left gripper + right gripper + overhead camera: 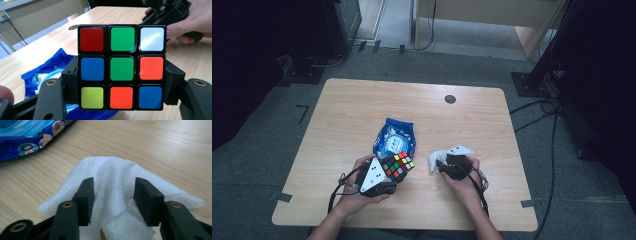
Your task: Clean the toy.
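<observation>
A scrambled Rubik's cube (399, 164) is held just above the wooden table (362, 105) near its front, with my left gripper (393, 170) shut on it. In the left gripper view the cube (121, 67) sits squarely between the two jaws, which press on its left and right sides. A white wipe (434, 161) lies crumpled on the table to the right of the cube. My right gripper (444, 165) rests over the wipe. In the right gripper view the wipe (112, 172) bulges up between the jaws of my right gripper (113, 188), which stand apart and open.
A blue snack packet (394, 137) lies flat just behind the cube and close to the wipe's left; its edge shows as the blue packet (30, 137). A dark round grommet (450, 99) sits in the tabletop at the back right. Cables trail from both grippers toward the front edge.
</observation>
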`<state>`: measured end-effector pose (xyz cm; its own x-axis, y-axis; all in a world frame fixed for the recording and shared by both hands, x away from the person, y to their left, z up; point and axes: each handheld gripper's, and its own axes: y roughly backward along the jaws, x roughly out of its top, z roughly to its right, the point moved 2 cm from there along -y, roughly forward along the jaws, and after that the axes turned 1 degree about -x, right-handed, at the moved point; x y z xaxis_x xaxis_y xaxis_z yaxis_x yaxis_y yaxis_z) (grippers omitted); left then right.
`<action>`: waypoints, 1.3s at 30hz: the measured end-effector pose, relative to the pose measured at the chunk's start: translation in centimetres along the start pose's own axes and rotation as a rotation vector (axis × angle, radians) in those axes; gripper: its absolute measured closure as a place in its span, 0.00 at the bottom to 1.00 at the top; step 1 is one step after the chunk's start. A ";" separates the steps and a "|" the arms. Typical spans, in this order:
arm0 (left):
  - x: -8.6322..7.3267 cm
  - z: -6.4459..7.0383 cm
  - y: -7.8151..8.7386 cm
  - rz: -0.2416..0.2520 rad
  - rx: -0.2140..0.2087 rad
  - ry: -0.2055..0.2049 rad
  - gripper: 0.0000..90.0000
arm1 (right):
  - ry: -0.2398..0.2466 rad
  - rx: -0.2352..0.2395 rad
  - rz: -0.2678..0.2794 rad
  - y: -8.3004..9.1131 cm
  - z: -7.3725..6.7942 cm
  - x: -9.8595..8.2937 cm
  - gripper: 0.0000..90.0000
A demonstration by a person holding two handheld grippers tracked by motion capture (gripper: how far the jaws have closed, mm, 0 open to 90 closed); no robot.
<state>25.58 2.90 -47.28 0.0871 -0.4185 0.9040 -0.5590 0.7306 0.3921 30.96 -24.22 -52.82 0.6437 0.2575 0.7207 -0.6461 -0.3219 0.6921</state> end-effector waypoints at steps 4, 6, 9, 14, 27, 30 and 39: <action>0.0 0.0 0.0 0.006 -0.005 0.010 0.37 | 0.005 -0.029 0.009 0.2 0.2 -0.2 0.86; 0.0 -0.1 0.0 0.007 -0.009 0.015 0.37 | -0.011 -0.021 0.009 0.5 0.3 -0.2 0.95; 0.0 -0.1 0.0 0.009 -0.017 0.017 0.37 | -0.042 0.041 0.089 1.8 -0.2 0.5 0.96; 0.1 0.3 -0.2 0.017 -0.045 0.022 0.37 | -0.021 0.250 0.328 6.8 -3.7 3.3 0.96; 0.7 1.4 0.1 0.057 -0.098 0.001 0.38 | 0.044 0.451 0.397 9.2 -9.1 4.4 0.96; 0.7 1.3 0.2 0.055 -0.089 -0.002 0.38 | 0.020 0.396 0.361 8.3 -7.9 4.1 0.95; 0.3 0.2 0.0 0.028 -0.045 0.044 0.38 | 0.007 0.355 0.374 9.1 -7.1 4.1 0.95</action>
<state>25.44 2.63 -47.08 0.1087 -0.3736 0.9212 -0.5245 0.7657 0.3724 24.84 -19.62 -43.26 0.3920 0.0714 0.9172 -0.6514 -0.6825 0.3315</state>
